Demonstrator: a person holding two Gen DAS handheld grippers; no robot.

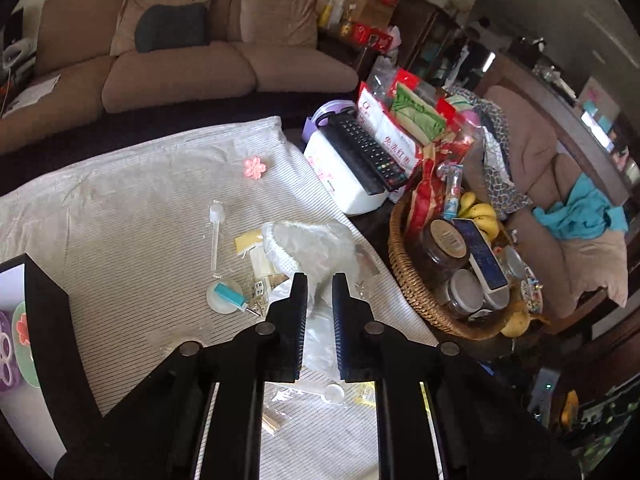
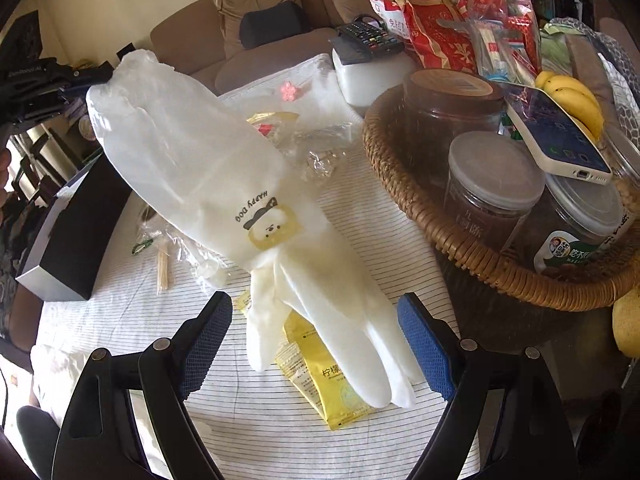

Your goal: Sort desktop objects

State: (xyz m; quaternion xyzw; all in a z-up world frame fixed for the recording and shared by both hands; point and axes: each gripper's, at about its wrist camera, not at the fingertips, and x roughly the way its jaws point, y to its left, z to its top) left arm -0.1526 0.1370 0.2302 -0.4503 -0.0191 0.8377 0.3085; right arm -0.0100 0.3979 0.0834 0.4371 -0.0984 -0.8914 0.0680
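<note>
left gripper (image 1: pixel 319 280): clamped on white glove (image 2: pixel 224 184), cuff end | right gripper (image 2: pixel 316 344): wide open, glove fingertips at 12 o'clock between its fingers, unpinched

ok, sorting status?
Early. Done: flower-shaped pieces sit in the black box. In hand: left gripper pinches the white glove by its cuff, lifted; right gripper open around its fingertips. Left: pink flower, spoon, yellow sachet, wrappers.
</note>
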